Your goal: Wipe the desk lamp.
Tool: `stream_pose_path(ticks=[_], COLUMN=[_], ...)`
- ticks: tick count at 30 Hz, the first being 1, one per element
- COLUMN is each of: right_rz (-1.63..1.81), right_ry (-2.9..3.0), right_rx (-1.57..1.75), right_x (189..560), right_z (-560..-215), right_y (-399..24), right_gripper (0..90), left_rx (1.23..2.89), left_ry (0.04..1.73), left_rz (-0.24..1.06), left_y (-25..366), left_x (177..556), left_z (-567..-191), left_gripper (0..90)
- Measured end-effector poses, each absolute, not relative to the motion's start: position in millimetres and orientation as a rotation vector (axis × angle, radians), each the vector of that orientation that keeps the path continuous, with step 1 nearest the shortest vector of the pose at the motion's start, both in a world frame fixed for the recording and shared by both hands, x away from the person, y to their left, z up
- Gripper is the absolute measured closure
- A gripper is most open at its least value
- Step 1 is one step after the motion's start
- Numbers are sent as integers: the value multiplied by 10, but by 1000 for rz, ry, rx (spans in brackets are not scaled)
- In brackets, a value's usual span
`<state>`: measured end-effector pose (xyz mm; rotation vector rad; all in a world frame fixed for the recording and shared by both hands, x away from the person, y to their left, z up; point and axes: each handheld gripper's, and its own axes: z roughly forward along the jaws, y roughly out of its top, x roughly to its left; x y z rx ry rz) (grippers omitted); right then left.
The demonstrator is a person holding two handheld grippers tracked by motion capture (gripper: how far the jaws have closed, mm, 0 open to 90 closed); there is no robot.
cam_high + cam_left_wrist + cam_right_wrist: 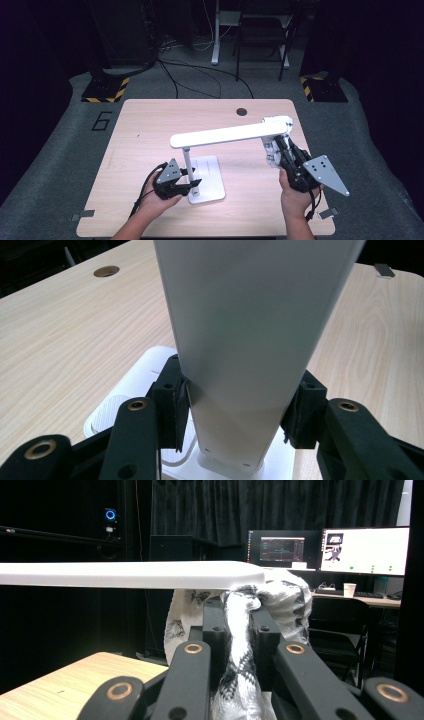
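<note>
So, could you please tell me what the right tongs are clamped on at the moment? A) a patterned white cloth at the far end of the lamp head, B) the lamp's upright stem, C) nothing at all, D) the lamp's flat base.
A: in the right gripper view the right tongs pinch a bunched patterned cloth that drapes over the tip of the lamp head.

The lamp head (250,340) hides the stem and much of the base (125,395) — its top runs off the frame; the cloth (240,680) is cut off below.
</note>
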<state>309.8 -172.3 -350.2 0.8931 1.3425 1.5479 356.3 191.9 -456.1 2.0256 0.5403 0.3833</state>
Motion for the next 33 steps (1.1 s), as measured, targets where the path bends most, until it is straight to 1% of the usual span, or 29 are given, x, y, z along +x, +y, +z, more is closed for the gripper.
stream_pose_path(ticks=[8,9,15,27,33], right_rz=[1579,1592,1615,1677,1711], right_ry=[1413,1439,1518,1614,1647], right_rx=[837,817,758,663,636], right_x=[3065,3059,3051,2945,2876], right_z=[-3479,-3469,-3487,-3501,-3456], right_y=[-1478,-1384,-1154,-866,-817], right_gripper=[814,814,814,813,813], left_rx=[2025,2028,2032,2016,2004], left_ry=[547,547,547,553,559], left_rz=[396,396,379,356,344], left_y=[1910,1911,1905,1917,1920], left_x=[3565,3567,3575,3592,3593], left_z=[-4571,-4573,-4577,-4584,-4586], left_gripper=[528,528,530,532,532])
